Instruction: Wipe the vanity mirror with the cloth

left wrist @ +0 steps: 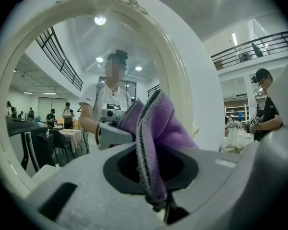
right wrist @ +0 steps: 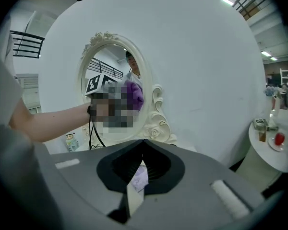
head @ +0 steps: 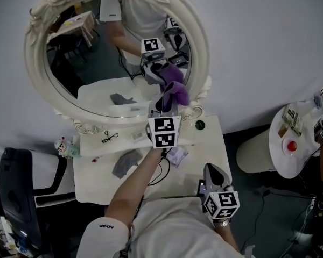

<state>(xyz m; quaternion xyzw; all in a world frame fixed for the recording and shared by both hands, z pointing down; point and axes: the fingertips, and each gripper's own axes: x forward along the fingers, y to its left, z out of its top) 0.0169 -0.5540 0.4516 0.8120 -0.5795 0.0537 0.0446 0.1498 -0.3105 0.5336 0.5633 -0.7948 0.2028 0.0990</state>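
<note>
The oval vanity mirror [head: 97, 63] in its cream carved frame [head: 202, 47] stands at the back of a white table [head: 204, 144]. My left gripper [head: 167, 104] is shut on a purple cloth [head: 176, 93], which it holds against the lower right of the glass, near the frame. In the left gripper view the cloth [left wrist: 165, 123] bunches up between the jaws, with the mirror frame [left wrist: 182, 85] just ahead. My right gripper [head: 211, 169] hovers over the table's front right edge, shut with nothing in it. From the right gripper view, the mirror [right wrist: 113, 80] and the cloth [right wrist: 133, 95] show ahead.
On the table lie a grey rag [head: 126, 163], a small patterned packet [head: 177, 155], a small figurine [head: 67, 147], a dark round knob [head: 200, 124] and black cables. A round white side table [head: 282, 160] stands at right, a black chair [head: 13, 192] at left.
</note>
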